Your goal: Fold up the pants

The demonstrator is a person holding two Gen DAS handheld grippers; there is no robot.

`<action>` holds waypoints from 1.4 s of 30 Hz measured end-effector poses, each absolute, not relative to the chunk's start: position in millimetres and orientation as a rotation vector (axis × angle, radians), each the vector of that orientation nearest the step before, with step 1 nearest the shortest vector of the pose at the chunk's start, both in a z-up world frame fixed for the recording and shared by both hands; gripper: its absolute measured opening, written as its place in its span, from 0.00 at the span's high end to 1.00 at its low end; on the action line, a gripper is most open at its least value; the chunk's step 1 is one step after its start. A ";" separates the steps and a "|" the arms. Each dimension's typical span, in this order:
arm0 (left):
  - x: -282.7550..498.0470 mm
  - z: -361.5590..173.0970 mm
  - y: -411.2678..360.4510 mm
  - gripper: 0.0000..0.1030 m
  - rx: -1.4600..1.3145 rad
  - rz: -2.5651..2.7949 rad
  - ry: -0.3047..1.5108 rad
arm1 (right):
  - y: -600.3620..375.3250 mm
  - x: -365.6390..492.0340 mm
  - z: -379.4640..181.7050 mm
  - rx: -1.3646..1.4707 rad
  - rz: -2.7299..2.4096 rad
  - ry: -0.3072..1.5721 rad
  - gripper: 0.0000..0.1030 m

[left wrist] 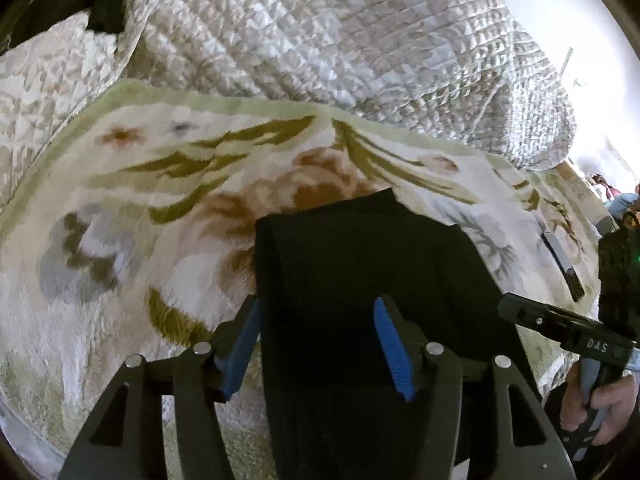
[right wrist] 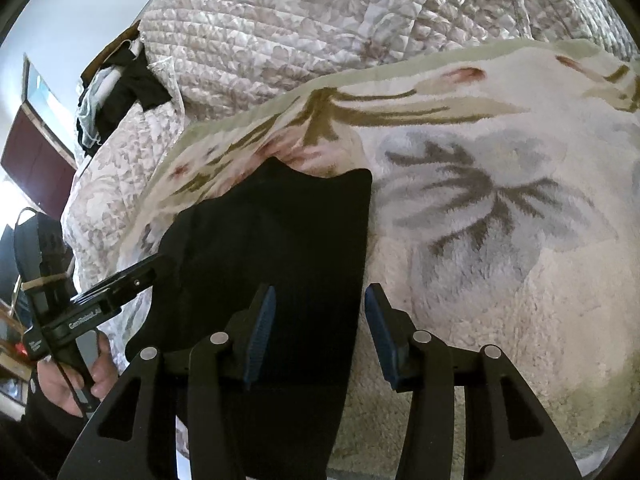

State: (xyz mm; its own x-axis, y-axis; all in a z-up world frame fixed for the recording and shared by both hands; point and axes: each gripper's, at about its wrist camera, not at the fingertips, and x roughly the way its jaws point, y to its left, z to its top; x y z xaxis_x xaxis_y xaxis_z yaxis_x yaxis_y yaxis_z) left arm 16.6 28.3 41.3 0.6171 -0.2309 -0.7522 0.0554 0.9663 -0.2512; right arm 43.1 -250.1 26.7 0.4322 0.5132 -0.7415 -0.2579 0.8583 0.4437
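Note:
Black pants (left wrist: 360, 264) lie folded lengthwise on a floral fleece blanket (left wrist: 120, 240) on a bed. In the left wrist view my left gripper (left wrist: 318, 344) is open, its blue pads straddling the near left edge of the pants. In the right wrist view the pants (right wrist: 280, 232) run from the bottom up to a wavy far end. My right gripper (right wrist: 318, 336) is open over their right edge, its left pad above the cloth and its right pad over the blanket (right wrist: 500, 220). Neither holds cloth. Each gripper shows at the edge of the other's view.
A quilted silvery bedspread (left wrist: 340, 32) is heaped behind the blanket; it also shows in the right wrist view (right wrist: 300, 20). Dark clothes (right wrist: 124, 92) lie at the far left of the bed. A dark flat object (left wrist: 560, 264) lies on the blanket at right.

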 end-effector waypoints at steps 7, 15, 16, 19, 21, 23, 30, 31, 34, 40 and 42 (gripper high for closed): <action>9.2 31.7 35.5 0.36 -0.269 -0.204 0.918 | -253.7 42.6 18.9 0.324 0.505 1.035 0.54; 7.3 22.2 35.8 0.26 -0.314 -0.255 0.920 | -253.4 44.7 12.3 0.369 0.514 1.033 0.54; 9.9 21.4 35.9 0.23 -0.321 -0.255 0.917 | -252.8 46.3 11.7 0.375 0.514 1.031 0.54; 16.7 19.5 30.3 0.19 -0.301 -0.254 0.907 | -252.7 51.2 9.0 0.399 0.518 1.027 0.54; 17.8 19.3 25.1 0.20 -0.269 -0.247 0.903 | -252.9 49.7 8.5 0.409 0.520 1.024 0.54; 16.6 20.4 26.2 0.26 -0.290 -0.248 0.909 | -251.8 47.4 9.7 0.407 0.527 1.029 0.54; 9.8 21.2 30.7 0.44 -0.341 -0.270 0.904 | -249.8 42.2 8.9 0.392 0.541 1.033 0.55; 10.8 21.4 30.3 0.49 -0.344 -0.270 0.903 | -248.4 43.7 9.1 0.386 0.538 1.032 0.59; 9.7 27.6 25.4 0.66 -0.345 -0.277 0.893 | -246.0 45.0 11.9 0.391 0.526 1.027 0.80; 7.0 55.6 27.6 0.74 -0.350 -0.295 0.858 | -239.9 38.8 47.0 0.418 0.579 0.952 0.84; 10.7 69.8 32.1 0.77 -0.327 -0.288 0.832 | -234.4 42.6 60.7 0.420 0.598 0.927 0.84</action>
State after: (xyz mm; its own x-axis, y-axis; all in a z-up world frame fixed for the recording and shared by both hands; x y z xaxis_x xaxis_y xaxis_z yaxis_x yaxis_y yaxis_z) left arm 10.7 32.1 69.8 0.6397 -0.3741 -0.6714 0.1211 0.9117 -0.3925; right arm 42.6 -234.4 60.7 0.4592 0.6416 -0.6144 -0.2951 0.7625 0.5758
